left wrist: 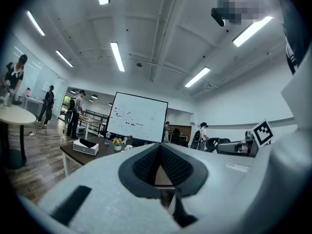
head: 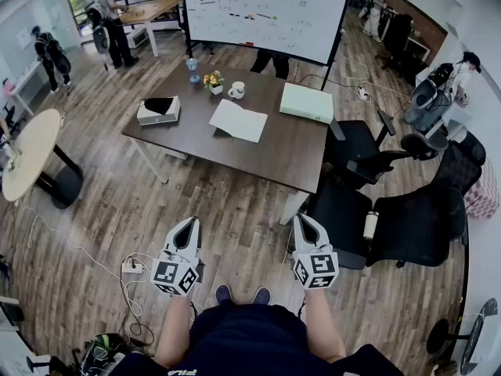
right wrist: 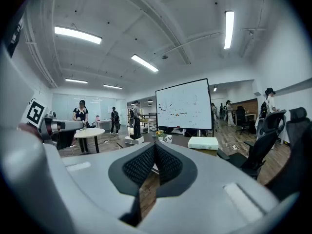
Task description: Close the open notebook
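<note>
This is an open-plan office. A large whiteboard (head: 266, 10) with writing on it stands behind a dark desk (head: 290, 151), with black swivel chairs (head: 356, 151) clustered beside it. A round table (head: 31, 151) stands on the wood floor (head: 235, 210). Long strip lights (left wrist: 117, 56) cross the ceiling, and people (head: 109, 22) stand at a far table (head: 153, 10).

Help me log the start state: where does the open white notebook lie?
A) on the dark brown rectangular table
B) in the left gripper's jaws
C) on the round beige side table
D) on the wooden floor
A: the head view shows the open white notebook lying flat on the dark brown rectangular table, between the white tissue box and the pale green flat box.
</note>
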{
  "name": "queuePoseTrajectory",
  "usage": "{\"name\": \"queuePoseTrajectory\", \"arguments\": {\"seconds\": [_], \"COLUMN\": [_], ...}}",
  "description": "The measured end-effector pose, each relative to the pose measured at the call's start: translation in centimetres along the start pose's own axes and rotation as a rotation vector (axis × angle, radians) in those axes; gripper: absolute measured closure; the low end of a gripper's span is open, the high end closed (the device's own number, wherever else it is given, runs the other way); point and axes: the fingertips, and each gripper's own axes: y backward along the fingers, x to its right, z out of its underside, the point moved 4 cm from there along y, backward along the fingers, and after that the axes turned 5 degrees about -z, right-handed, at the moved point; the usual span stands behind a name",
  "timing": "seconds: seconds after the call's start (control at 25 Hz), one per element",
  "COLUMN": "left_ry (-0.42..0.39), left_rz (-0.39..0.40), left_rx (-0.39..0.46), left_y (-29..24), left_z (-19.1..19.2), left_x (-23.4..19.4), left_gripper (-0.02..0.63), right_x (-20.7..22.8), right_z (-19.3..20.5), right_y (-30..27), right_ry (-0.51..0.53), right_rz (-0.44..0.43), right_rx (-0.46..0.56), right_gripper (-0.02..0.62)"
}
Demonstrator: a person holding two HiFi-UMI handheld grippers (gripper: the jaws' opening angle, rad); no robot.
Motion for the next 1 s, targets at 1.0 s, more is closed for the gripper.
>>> {"name": "queuePoseTrajectory", "arguments": {"seconds": [1.0], "left_ry": [-0.034], "left_rz": [-0.057], "left_rx": [0.01], "left_y": [-0.5], "left_z": [0.4], "left_x": [1.0], "left_gripper": [0.616], "right_x": [1.3], "right_z": [0.2], "right_y": [0.4], "right_ry": [0.08], "right_rz": [-0.016], "right_rx": [0.005], "right_gripper": [0.588]}}
